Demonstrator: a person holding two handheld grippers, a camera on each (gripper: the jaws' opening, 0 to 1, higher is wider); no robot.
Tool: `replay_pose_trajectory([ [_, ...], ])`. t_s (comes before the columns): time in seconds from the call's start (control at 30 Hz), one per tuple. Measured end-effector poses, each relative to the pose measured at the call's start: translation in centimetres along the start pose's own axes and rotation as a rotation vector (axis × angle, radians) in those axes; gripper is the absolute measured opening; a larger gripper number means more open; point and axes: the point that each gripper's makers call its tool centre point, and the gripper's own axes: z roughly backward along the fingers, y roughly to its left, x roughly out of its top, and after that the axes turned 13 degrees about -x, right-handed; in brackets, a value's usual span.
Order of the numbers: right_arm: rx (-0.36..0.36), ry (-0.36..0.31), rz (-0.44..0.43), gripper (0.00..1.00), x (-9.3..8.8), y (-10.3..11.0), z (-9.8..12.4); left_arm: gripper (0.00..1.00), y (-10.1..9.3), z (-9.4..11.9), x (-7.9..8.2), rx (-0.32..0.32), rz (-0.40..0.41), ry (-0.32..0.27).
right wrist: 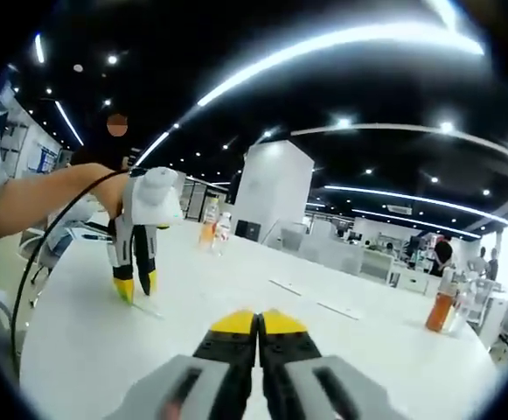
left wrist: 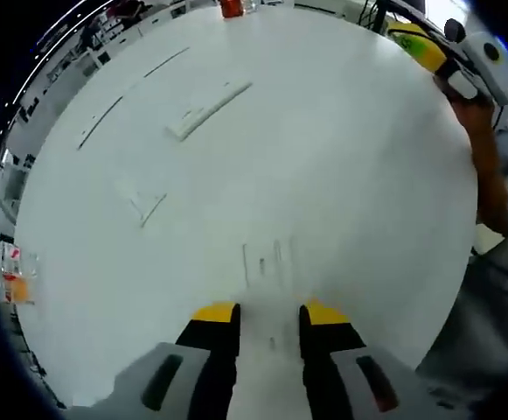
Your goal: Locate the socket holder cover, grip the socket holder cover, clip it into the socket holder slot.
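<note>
White round surface (left wrist: 341,157) spreads beneath the left tool (left wrist: 271,319), whose yellow-tipped black jaws stand spread apart with nothing between them, just above the tabletop. Ahead of those jaws lies a small, pale, translucent part (left wrist: 267,260) (possibly the socket holder cover, too faint to be sure). Farther off lie a long white socket holder strip (left wrist: 208,109), a thin dark rod (left wrist: 101,122) and a small pale angled piece (left wrist: 146,206), well apart from one another. In the right gripper view the right tool (right wrist: 258,319) has its jaws pressed together, empty, raised over the surface, near an orange drink bottle (right wrist: 441,310).
</note>
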Motion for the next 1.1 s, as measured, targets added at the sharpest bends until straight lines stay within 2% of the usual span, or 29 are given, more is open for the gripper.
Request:
replay_pose_trajectory([
  [0.23, 0.003, 0.004, 0.009, 0.03, -0.1, 0.1, 0.0, 0.26, -0.2, -0.1, 0.0, -0.009, -0.007, 0.037],
  [0.43, 0.005, 0.006, 0.012, 0.03, -0.1, 0.2, 0.0, 0.26, -0.3, -0.1, 0.0, -0.009, -0.03, 0.041],
  [0.7, 0.007, 0.018, 0.024, 0.03, -0.5, 0.4, -0.1, 0.25, 0.0, 0.6, 0.1, 0.019, -0.034, 0.009],
  [0.83, 0.006, 0.022, 0.026, 0.03, -0.6, 0.4, -0.1, 0.25, 0.1, 0.7, 0.0, 0.018, -0.051, 0.023],
  [0.9, 0.003, 0.027, 0.03, 0.03, -0.8, 0.4, -0.1, 0.25, 0.8, 0.9, 0.5, 0.043, -0.025, -0.004],
  [1.0, 0.002, 0.032, 0.031, 0.03, -0.9, 0.3, -0.1, 0.25, 1.8, 1.3, 0.7, 0.097, -0.006, 0.003],
  [1.03, 0.001, 0.033, 0.031, 0.03, -0.9, 0.3, -0.1, 0.25, 2.1, 1.5, 1.0, 0.108, 0.015, -0.023],
  [1.1, 0.0, 0.035, 0.03, 0.03, -1.0, 0.3, -0.2, 0.25, 2.2, 1.6, 1.1, 0.112, 0.038, -0.038],
])
